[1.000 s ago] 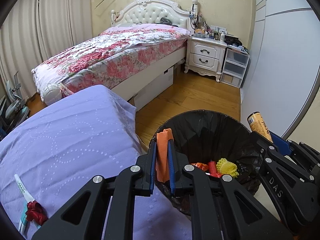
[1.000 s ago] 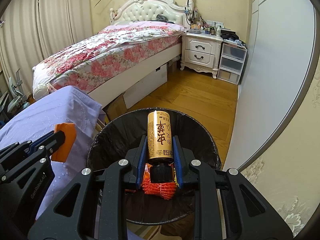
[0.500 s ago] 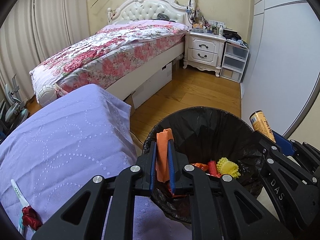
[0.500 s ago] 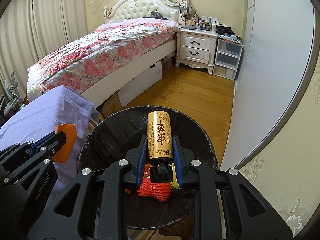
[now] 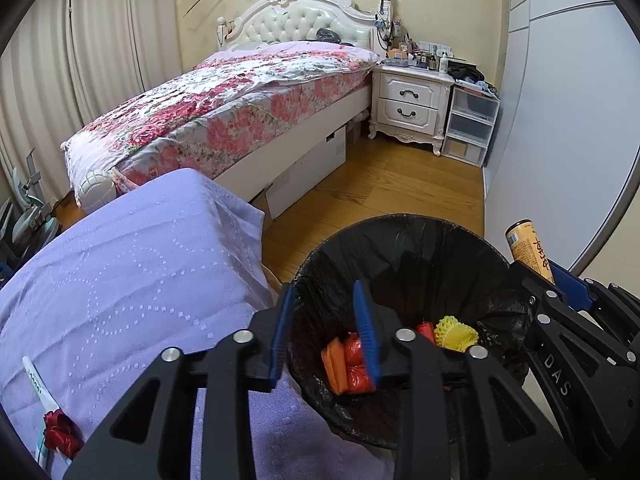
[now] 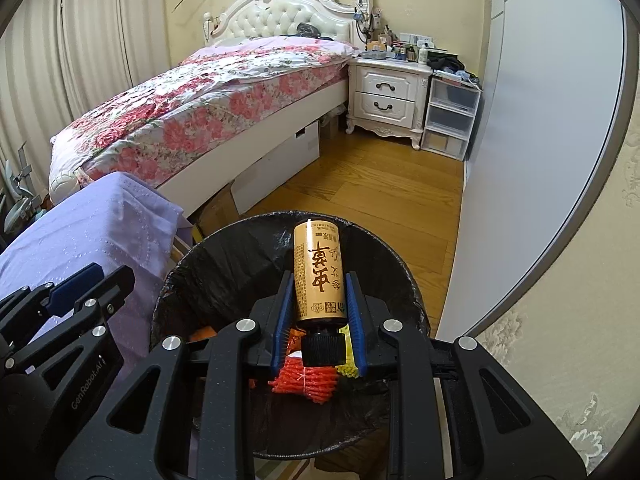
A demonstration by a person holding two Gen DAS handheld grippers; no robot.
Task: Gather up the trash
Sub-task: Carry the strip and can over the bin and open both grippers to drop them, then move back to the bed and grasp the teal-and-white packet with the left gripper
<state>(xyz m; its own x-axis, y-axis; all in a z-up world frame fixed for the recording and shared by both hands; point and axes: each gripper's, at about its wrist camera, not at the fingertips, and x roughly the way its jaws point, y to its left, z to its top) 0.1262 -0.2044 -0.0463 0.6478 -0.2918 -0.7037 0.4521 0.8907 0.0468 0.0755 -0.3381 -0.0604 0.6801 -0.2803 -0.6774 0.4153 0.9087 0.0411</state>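
The round bin with a crinkly black plastic bag point(image 5: 404, 248) stands beside the soft purple cloth point(image 5: 120, 264). The right gripper point(image 6: 318, 300) pinches a smooth tan bottle point(image 6: 318, 276) above it. The left gripper point(image 5: 324, 332) has just been opening, its jaws apart with nothing between; the flat orange piece point(image 5: 334, 364) lies in the bin below.

Bin point(image 6: 404, 276) mouth lies open below; purple-covered surface point(image 5: 120, 272) crowds its left side.

two wrist fisheyes close above the lined bin point(image 5: 404, 240), angled downward toward the bed point(image 6: 208, 92), both sharing them
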